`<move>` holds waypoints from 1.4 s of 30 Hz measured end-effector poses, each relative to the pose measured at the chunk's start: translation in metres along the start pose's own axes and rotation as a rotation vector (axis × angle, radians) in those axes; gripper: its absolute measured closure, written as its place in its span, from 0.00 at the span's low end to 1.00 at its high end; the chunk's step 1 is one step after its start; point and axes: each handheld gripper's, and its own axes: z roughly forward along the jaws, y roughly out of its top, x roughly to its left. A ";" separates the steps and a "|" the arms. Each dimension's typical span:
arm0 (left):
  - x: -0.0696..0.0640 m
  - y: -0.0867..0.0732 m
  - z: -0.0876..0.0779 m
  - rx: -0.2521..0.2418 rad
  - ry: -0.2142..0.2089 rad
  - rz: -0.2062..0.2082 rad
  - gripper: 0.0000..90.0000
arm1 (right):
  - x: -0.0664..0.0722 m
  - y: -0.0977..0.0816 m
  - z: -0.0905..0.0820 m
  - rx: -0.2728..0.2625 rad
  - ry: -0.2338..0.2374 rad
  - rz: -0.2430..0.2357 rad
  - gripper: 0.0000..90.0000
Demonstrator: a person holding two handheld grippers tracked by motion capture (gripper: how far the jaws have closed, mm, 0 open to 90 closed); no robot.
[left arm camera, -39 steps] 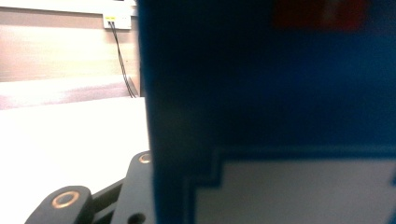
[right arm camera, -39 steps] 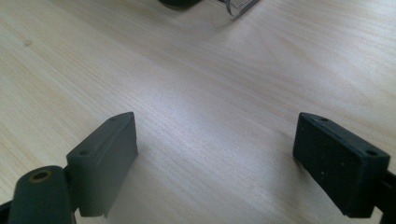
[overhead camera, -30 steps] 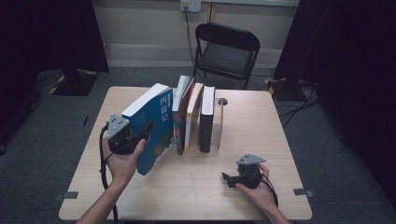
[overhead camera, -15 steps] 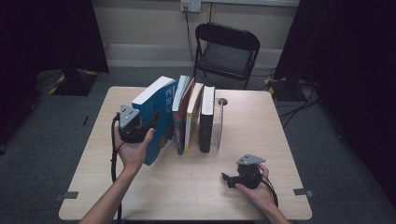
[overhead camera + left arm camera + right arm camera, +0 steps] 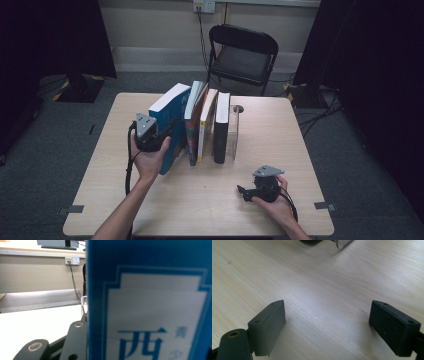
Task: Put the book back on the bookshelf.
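The left gripper (image 5: 167, 132) clamps the blue book (image 5: 172, 117), which leans against the row of books (image 5: 207, 125) by a clear bookend (image 5: 235, 127). The right gripper (image 5: 245, 192) rests wide, empty, on the table (image 5: 300, 150).

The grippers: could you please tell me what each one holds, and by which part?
The left gripper clamps the blue book across its near spine edge; the right gripper holds nothing.
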 end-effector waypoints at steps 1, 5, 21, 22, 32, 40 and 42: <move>0.000 -0.003 0.001 0.000 0.001 -0.001 0.69 | 0.000 0.000 0.000 0.000 0.000 0.000 0.15; -0.004 -0.004 0.000 -0.001 -0.002 0.023 0.69 | 0.000 0.000 0.000 0.000 0.000 -0.001 0.15; 0.001 -0.010 -0.025 0.097 -0.005 0.028 0.67 | 0.001 0.000 0.000 0.001 -0.001 -0.003 0.15; 0.001 -0.010 -0.026 0.098 -0.009 0.025 0.67 | 0.001 0.000 0.000 0.001 -0.001 -0.003 0.15; 0.000 -0.003 -0.040 0.173 -0.018 0.023 0.65 | 0.001 0.000 -0.001 0.001 -0.003 0.000 0.15; 0.005 0.003 -0.042 0.234 -0.039 0.029 0.63 | 0.001 0.000 -0.001 0.001 -0.003 0.000 0.15; 0.005 0.006 -0.043 0.254 -0.043 0.026 0.63 | 0.001 0.000 -0.001 0.001 -0.003 0.000 0.15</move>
